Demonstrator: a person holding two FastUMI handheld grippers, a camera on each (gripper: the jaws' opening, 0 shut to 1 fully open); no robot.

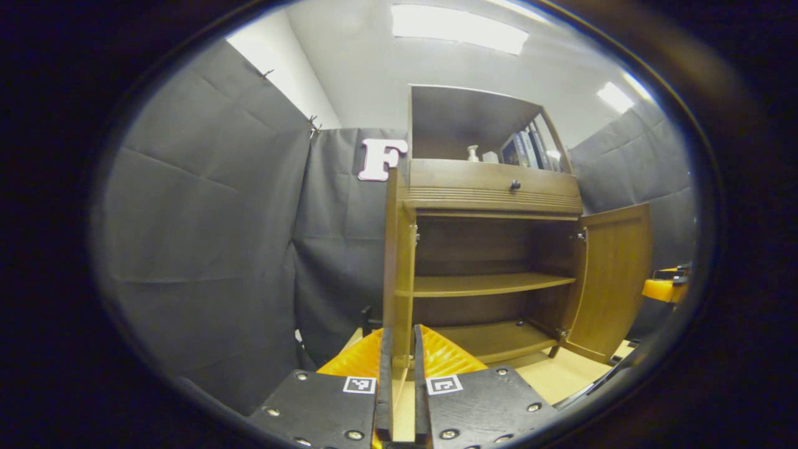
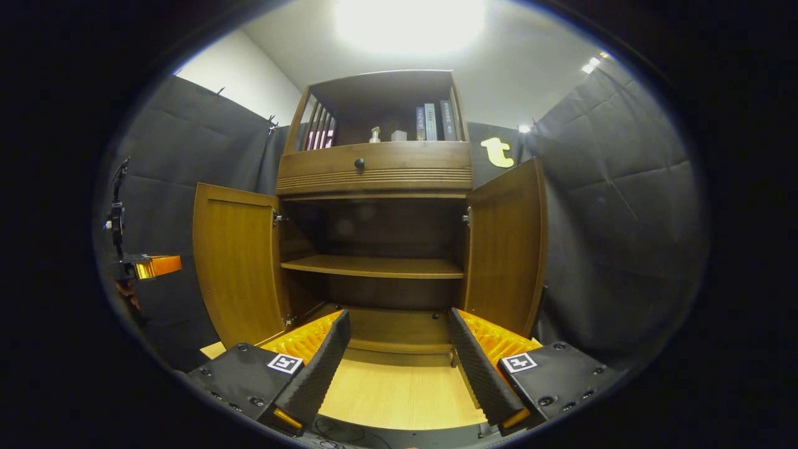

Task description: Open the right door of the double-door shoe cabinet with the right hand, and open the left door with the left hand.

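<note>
With both doors swung out, the shoe cabinet (image 2: pixel 374 249) stands ahead on the pale floor, its shelves bare. The left gripper (image 1: pixel 399 374) pinches the left door (image 1: pixel 399 274) edge between narrow jaws. The right gripper (image 2: pixel 399 368) gapes wide, holding nothing, apart from the right door (image 2: pixel 508 243).

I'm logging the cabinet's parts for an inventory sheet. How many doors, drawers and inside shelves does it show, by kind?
Open doors: 2, the left door and the right door
Drawers: 1, the drawer with one knob
Inside shelves: 1, the middle shelf
Total: 4
</note>
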